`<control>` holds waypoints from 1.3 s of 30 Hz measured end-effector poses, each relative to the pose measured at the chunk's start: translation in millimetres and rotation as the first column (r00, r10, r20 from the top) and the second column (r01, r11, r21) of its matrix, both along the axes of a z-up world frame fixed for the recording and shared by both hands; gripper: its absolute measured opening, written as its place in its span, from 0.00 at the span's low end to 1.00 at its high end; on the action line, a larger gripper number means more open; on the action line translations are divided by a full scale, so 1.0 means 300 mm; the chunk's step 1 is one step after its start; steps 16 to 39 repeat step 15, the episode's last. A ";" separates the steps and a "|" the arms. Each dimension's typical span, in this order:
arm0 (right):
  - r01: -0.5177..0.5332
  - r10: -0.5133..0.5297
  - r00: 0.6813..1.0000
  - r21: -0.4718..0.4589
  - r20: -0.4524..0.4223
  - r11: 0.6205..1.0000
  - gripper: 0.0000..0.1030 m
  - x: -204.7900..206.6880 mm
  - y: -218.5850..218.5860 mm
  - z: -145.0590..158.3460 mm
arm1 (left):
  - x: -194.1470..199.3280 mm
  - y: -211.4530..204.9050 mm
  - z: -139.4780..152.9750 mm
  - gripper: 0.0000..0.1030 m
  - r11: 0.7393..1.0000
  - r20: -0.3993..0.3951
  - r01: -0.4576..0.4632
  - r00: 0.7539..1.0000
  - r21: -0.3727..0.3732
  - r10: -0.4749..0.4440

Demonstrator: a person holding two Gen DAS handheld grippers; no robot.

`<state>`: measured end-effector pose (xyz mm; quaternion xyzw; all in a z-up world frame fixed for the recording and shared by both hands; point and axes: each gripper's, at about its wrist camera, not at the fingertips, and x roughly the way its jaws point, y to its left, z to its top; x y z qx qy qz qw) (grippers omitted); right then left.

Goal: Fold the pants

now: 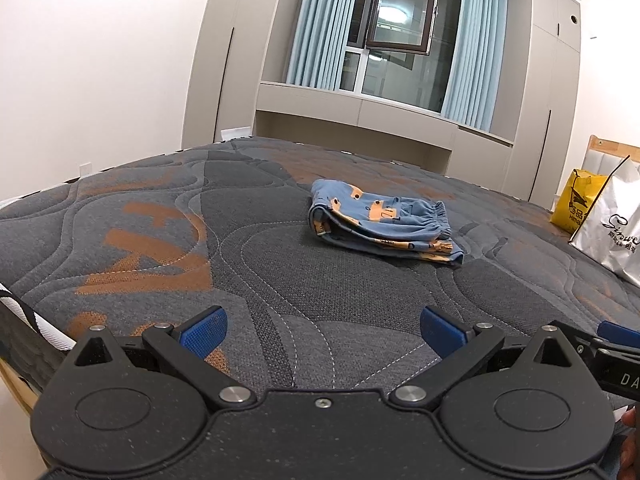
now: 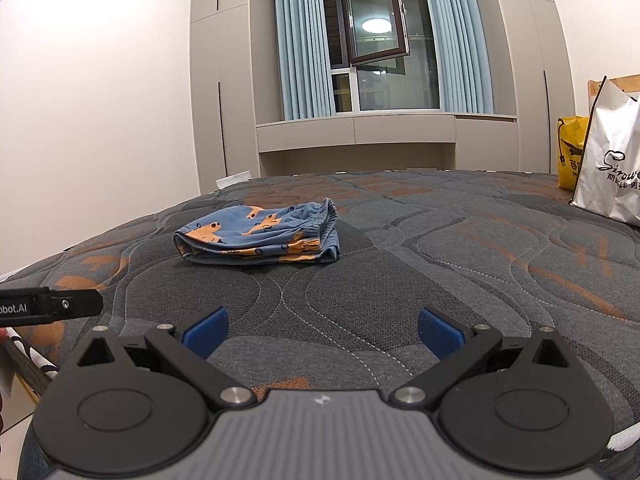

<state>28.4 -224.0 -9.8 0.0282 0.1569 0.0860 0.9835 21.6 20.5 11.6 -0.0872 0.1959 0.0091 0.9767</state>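
1. Lying folded into a compact stack near the middle of the mattress [image 1: 280, 280], the pants [image 1: 380, 220] are blue with orange prints, their gathered elastic waistband turned to the right.
2. They look light, soft and floppy; the layers would likely slide apart if lifted by one edge, so the folded left edge or the thicker waistband seems the surest place to pinch.
3. The left gripper [image 1: 322, 334] and right gripper [image 2: 322, 334] hover near, well apart from the cloth, both spread wide and holding nothing.
4. Two shopping bags [image 2: 612, 168] stand far right.
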 end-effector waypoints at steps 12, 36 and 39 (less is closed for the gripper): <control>0.001 -0.001 1.000 0.000 -0.009 1.000 1.00 0.003 0.009 0.000 | 0.004 0.003 -0.006 0.99 1.000 -0.003 0.005 1.000 -0.003 -0.005; 0.000 0.000 1.000 -0.001 -0.013 1.000 1.00 0.008 0.012 0.000 | 0.004 0.003 -0.007 0.99 1.000 -0.004 0.006 1.000 -0.003 -0.006; 0.000 0.000 1.000 -0.001 -0.013 1.000 1.00 0.008 0.012 0.000 | 0.004 0.003 -0.007 0.99 1.000 -0.004 0.006 1.000 -0.003 -0.006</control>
